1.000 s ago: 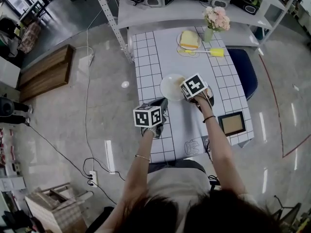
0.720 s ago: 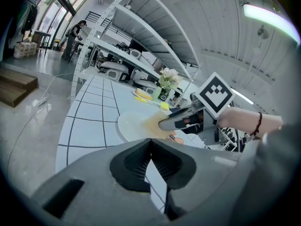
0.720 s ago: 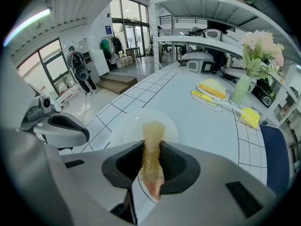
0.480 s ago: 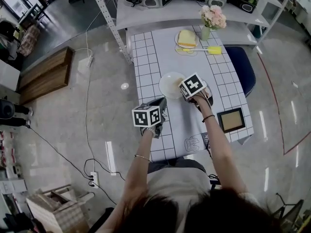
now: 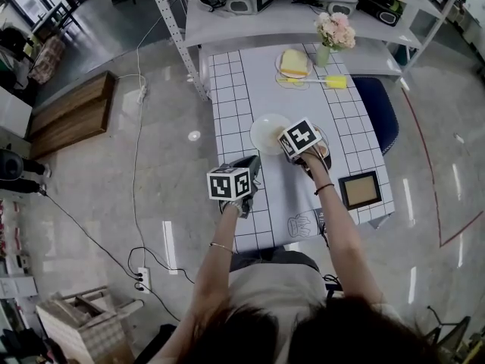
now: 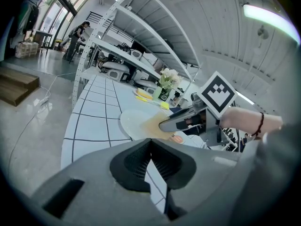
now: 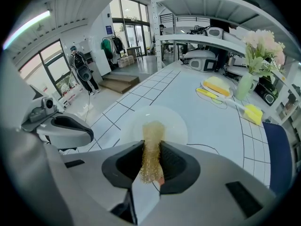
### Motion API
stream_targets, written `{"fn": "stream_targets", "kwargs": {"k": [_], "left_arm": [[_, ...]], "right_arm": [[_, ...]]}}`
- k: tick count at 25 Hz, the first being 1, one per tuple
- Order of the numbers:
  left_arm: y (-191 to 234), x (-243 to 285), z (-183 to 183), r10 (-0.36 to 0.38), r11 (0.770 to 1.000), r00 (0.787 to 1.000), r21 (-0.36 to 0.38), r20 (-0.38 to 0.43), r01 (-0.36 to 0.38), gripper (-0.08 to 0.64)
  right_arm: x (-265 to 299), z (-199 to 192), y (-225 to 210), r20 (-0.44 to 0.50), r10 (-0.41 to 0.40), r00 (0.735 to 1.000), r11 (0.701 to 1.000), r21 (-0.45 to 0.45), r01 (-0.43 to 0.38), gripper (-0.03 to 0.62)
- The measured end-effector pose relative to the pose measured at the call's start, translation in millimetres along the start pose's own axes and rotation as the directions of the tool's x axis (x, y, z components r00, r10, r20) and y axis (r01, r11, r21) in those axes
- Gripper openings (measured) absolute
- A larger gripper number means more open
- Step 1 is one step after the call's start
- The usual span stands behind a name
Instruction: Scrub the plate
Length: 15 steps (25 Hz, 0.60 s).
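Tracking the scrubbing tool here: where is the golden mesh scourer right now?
In the right gripper view, the mesh scourer sits clamped in the jaws of the right gripper, its free end over the white plate mid-table.

Right gripper (image 7: pixel 151 149) slides a little along the plate (image 5: pixel 263 132).
In the head view the gripper, its jaws closed on the golden scourer (image 7: pixel 152 133), moves from the plate's 3 o'clock edge toward about 4 o'clock, drawing back slightly toward 6 o'clock. The shift is small.
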<state>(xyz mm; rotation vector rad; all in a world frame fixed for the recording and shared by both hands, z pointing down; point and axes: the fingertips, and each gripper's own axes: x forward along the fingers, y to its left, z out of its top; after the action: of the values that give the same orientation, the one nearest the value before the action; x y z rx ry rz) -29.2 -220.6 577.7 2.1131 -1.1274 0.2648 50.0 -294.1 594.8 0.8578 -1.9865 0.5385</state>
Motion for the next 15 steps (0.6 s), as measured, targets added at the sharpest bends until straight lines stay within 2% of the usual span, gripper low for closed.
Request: {"fn": "stream_targets", "kwargs": {"k": [15], "left_arm": [[4.6, -7.0, -7.6, 0.006, 1.0, 1.0, -0.004, -0.011, -0.006, 0.011]], "right_arm": [[3.4, 2.1, 16.3, -0.007, 0.022, 1.0, 1.0, -0.003, -0.022, 0.084]]}}
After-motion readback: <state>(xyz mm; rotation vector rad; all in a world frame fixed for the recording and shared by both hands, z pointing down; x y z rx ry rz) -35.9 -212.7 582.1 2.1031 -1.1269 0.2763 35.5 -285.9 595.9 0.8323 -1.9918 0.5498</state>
